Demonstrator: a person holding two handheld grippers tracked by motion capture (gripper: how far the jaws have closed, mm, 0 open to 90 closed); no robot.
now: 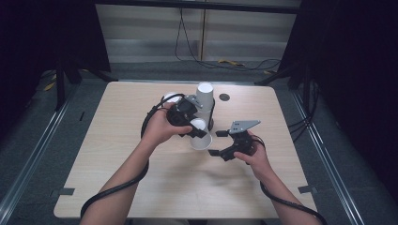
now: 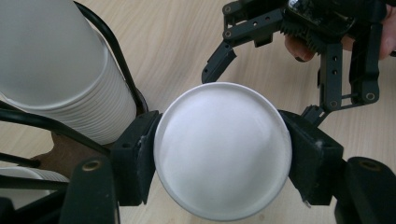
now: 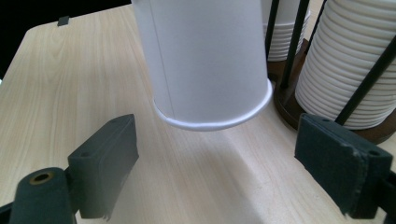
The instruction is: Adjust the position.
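Note:
A white paper cup (image 1: 201,139) hangs upside down just above the wooden table (image 1: 117,154), rim downward. My left gripper (image 1: 197,127) is shut on it near its base; in the left gripper view the round cup bottom (image 2: 223,149) sits between both black pads. In the right gripper view the cup (image 3: 205,60) hangs just ahead, its rim off the table. My right gripper (image 1: 218,143) is open to the cup's right, its pads (image 3: 105,163) spread wide with nothing between them.
Behind the cup stands a black wire holder with a brown base (image 3: 289,112) that carries tall stacks of white cups (image 1: 205,96) (image 2: 56,65) (image 3: 345,70). A second stack (image 1: 170,97) is at its left. A round cable hole (image 1: 224,97) lies at the back.

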